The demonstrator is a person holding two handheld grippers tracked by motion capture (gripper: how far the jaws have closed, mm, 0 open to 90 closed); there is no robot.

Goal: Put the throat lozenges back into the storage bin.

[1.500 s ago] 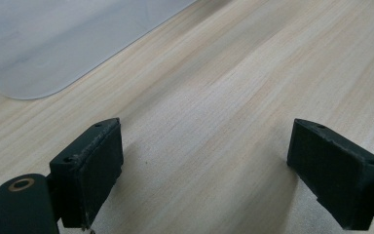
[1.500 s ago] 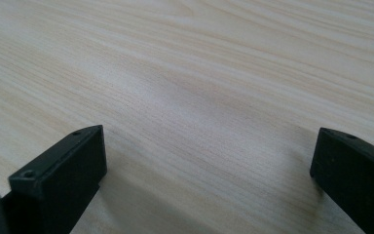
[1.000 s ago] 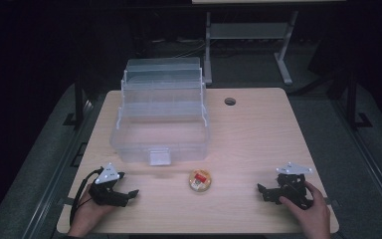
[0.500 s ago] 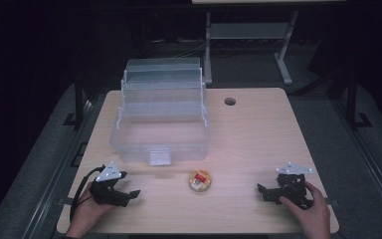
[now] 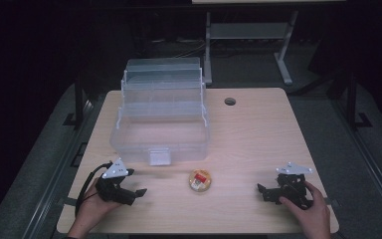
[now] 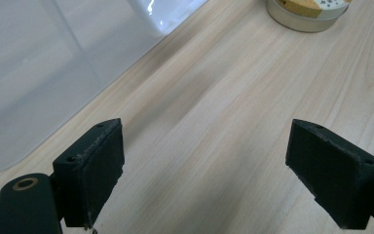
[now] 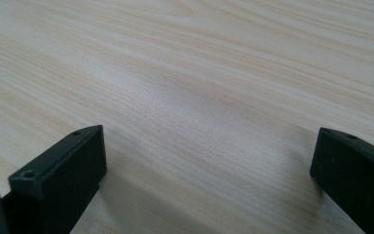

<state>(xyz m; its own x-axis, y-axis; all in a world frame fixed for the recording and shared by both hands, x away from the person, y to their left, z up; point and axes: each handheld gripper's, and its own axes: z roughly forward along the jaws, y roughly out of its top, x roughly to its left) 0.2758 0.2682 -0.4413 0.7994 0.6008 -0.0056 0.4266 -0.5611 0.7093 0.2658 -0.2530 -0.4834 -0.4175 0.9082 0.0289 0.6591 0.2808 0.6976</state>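
Seen from above, left gripper point(image 5: 140, 192) held low at the near left of a wooden table point(image 5: 258, 129), hand point(image 5: 92, 204) wrapped behind it, forearm cut off at the bottom edge, jaws aimed toward the table's middle. Right gripper point(image 5: 260, 189) held low at the near right, hand point(image 5: 311, 211) cupped behind it, jaws aimed back toward the left gripper. Both sets of jaws spread wide apart with nothing between them but bare wood. Between the two grippers, closer to the left one and apart from both, a small round tin point(image 5: 200, 180) with a red and yellow top. Just beyond the left gripper, a clear plastic box point(image 5: 161, 122), lid raised at the back. In the left gripper view, box wall at upper left, blurred and see-through, contents impossible to make out; tin point(image 6: 308, 12) ahead of the right-hand jaw, cut off by the top edge, label unreadable. In the right gripper view, wood grain beyond the jaws, far part out of focus.
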